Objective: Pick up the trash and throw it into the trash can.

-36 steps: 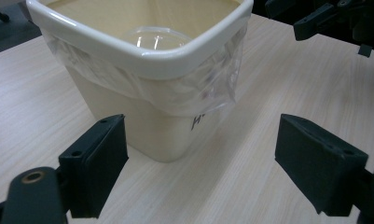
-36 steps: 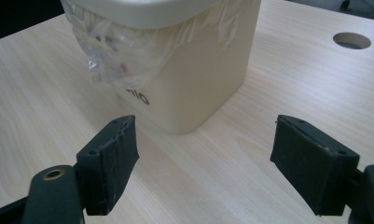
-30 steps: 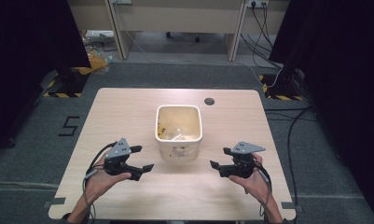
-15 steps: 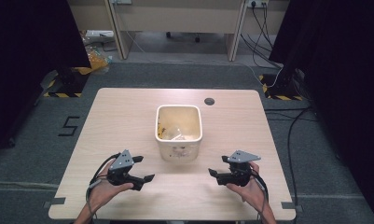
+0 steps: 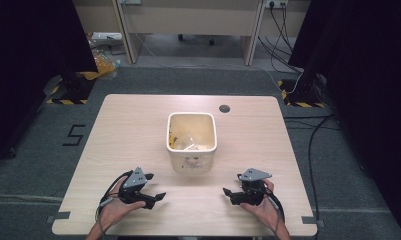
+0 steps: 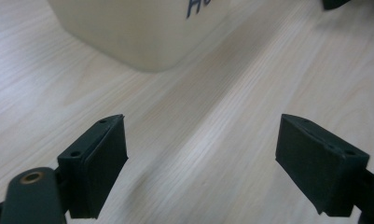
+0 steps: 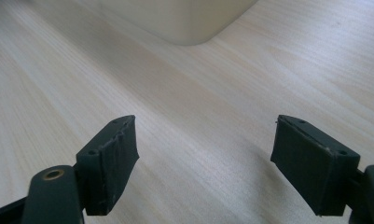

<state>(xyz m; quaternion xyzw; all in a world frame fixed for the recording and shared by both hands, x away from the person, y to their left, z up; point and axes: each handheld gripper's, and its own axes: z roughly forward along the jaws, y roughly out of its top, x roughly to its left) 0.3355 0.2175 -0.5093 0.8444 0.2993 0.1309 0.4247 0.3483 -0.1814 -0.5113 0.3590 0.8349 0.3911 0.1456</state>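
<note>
**Both grippers idle at near edge, bin untouched at centre**

Lower frame, high view: the left gripper (image 5: 157, 197) sits at lower left, the right gripper (image 5: 229, 192) at lower right, each held in a hand low over the pale wood surface (image 5: 128, 135). The two point inward toward each other, well apart, with bare wood between them.

Fingers: in the left gripper view the fingers (image 6: 98, 163) are spread wide with nothing between them; released. In the right gripper view the fingers (image 7: 110, 161) are likewise spread wide and empty; released.

Mid frame: the cream bin (image 5: 191, 141) stands upright at the centre of the surface, beyond both grippers and between their lines of approach. Its near wall carries dark lettering, too small to read. Its lower corner appears at the top of each gripper view (image 6: 142, 32) (image 7: 184, 21), near but apart from the fingers. Inside lie yellowish scraps and something pale and crumpled; the contents cannot be identified further.

Far frame: a small dark grommet (image 5: 224, 108) lies in the surface behind the bin.

Risks, as judged:
- The bin looks light and tall; a one-sided push from either gripper could slide or tip it and spill the contents.
- Pinching the thin rim unevenly could let it twist out of grip.
- Trailing cables near the edge could snag a forward reach.
</note>
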